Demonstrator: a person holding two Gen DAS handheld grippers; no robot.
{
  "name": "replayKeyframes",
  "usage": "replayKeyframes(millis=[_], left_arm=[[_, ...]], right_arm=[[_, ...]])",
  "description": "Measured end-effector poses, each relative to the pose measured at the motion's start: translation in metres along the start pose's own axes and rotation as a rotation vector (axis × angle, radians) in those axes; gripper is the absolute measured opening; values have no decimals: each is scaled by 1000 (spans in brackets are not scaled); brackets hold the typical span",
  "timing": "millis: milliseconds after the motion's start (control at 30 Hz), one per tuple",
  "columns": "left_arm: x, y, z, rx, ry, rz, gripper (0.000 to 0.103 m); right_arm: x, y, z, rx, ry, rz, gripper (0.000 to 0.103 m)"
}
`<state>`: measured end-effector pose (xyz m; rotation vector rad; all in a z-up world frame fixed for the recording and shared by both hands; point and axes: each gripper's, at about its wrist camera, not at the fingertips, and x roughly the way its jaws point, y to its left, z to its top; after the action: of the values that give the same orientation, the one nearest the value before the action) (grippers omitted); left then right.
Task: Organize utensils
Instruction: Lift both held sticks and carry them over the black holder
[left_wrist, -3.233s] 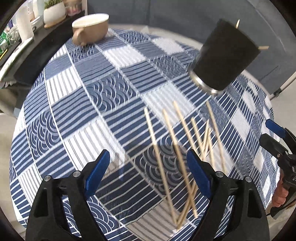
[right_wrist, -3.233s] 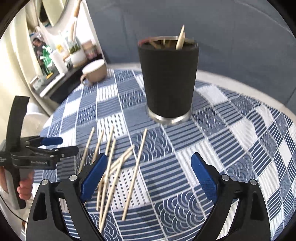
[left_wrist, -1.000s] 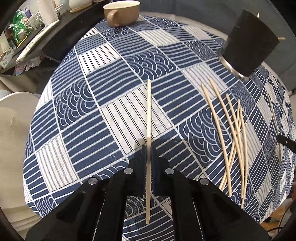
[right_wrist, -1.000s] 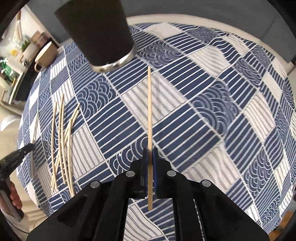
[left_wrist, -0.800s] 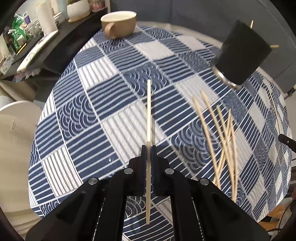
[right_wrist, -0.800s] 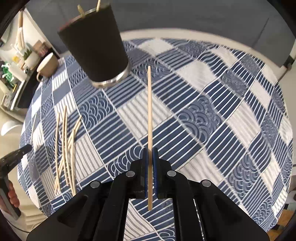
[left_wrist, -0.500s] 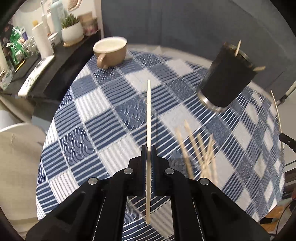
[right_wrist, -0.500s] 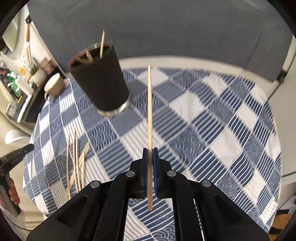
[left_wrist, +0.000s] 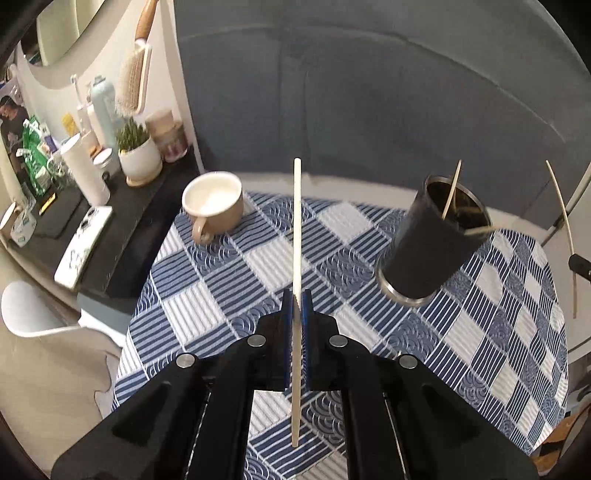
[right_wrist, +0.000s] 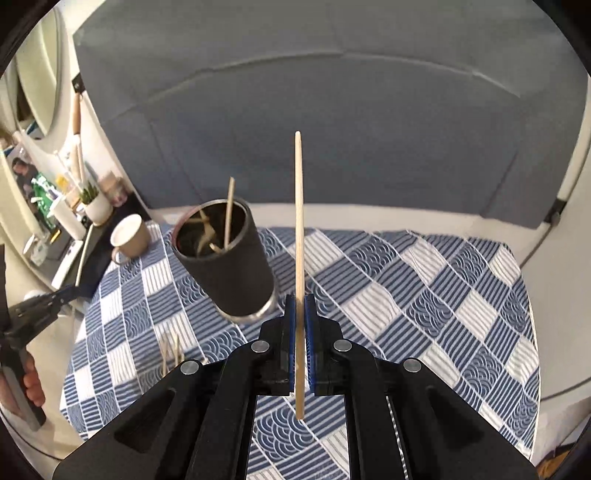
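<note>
Chopsticks, one in each gripper: my left gripper (left_wrist: 294, 306) is clamped on a chopstick (left_wrist: 296, 229), and my right gripper (right_wrist: 300, 310) pinches another chopstick (right_wrist: 299, 240), both sticks pointing up past the jaws. Black cup (right_wrist: 225, 266) stands on the checked table (right_wrist: 424, 295), a few sticks inside. Loose chopsticks (right_wrist: 171, 349) lie near its base. Beige mug (left_wrist: 214, 205) sits beyond the cup, by the table's edge.
</note>
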<state>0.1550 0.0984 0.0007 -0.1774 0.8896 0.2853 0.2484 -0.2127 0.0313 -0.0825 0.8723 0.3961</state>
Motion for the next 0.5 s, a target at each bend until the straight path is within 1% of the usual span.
replayKeyframes(millis=[400,467,500], left_arm=[[-6,-36,57,62,-80,-70,5],[-5,-43,67,67,-86,-106,5],[-5,-45,71,69,-89,-113,5]], right_arm=[[2,17,37,-22,-66,29,5],[4,20,42,-25,-73,26,5],[5,20,46,-26,-75,30,5]])
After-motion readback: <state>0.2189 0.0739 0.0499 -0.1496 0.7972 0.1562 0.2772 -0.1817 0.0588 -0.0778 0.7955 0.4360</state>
